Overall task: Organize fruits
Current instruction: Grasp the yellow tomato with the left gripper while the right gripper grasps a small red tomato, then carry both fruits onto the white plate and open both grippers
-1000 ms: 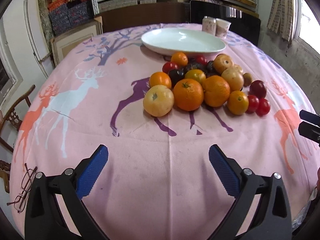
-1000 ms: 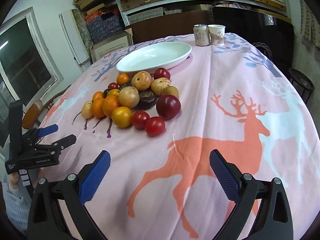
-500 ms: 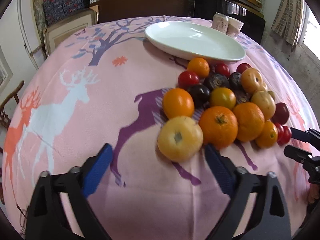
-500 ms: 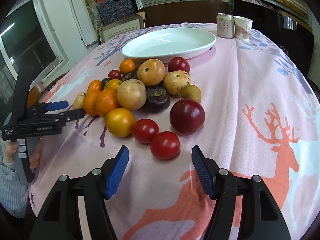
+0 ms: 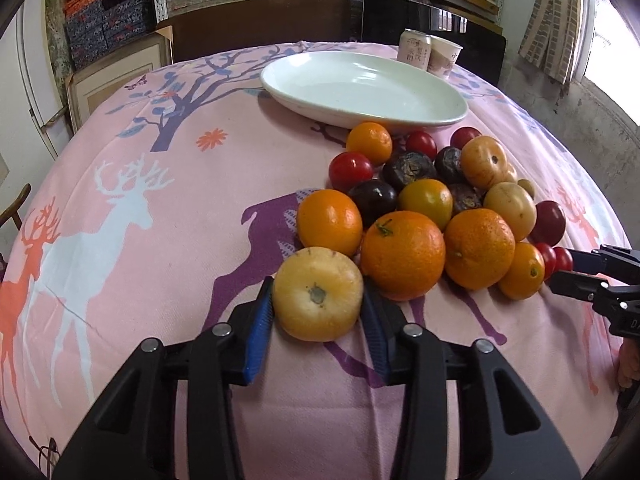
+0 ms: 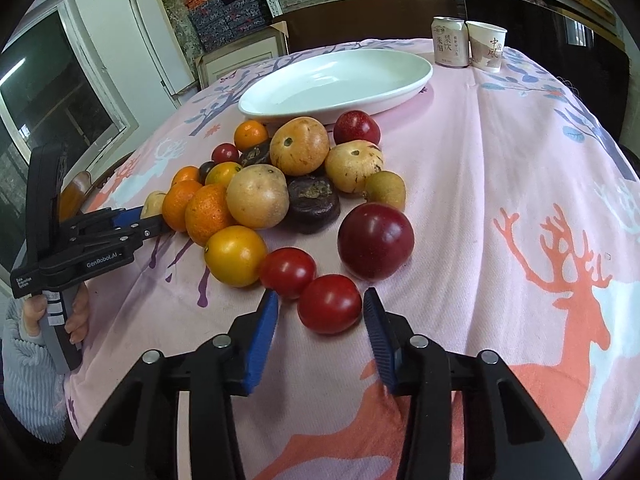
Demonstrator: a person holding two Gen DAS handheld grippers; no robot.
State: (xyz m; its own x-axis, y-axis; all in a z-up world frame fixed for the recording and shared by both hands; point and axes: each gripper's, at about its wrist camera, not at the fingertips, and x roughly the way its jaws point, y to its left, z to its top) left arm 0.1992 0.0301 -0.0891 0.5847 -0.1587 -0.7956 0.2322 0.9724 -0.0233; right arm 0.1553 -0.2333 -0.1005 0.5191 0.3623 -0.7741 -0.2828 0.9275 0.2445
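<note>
A pile of mixed fruits lies on a pink deer-print tablecloth point(image 5: 160, 240) in front of a white oval plate point(image 5: 360, 88), which also shows in the right wrist view point(image 6: 336, 80). My left gripper point(image 5: 318, 304) is shut on a pale yellow-orange fruit point(image 5: 318, 294) at the pile's near edge; both blue pads touch its sides. My right gripper point(image 6: 320, 312) is open around a red tomato point(image 6: 330, 308) on the cloth, with gaps on both sides. Oranges point(image 5: 402, 254), dark plums point(image 6: 376, 242) and brown fruits point(image 6: 300, 146) make up the pile.
A drink can point(image 6: 450, 42) and a paper cup point(image 6: 486, 46) stand behind the plate. Shelves with boxes and a dark chair back stand beyond the table. The left gripper and the hand holding it show at the left of the right wrist view point(image 6: 80, 248).
Both grippers moved forward to the pile and narrowed. The left closed onto the yellow-orange fruit. The right came around the red tomato.
</note>
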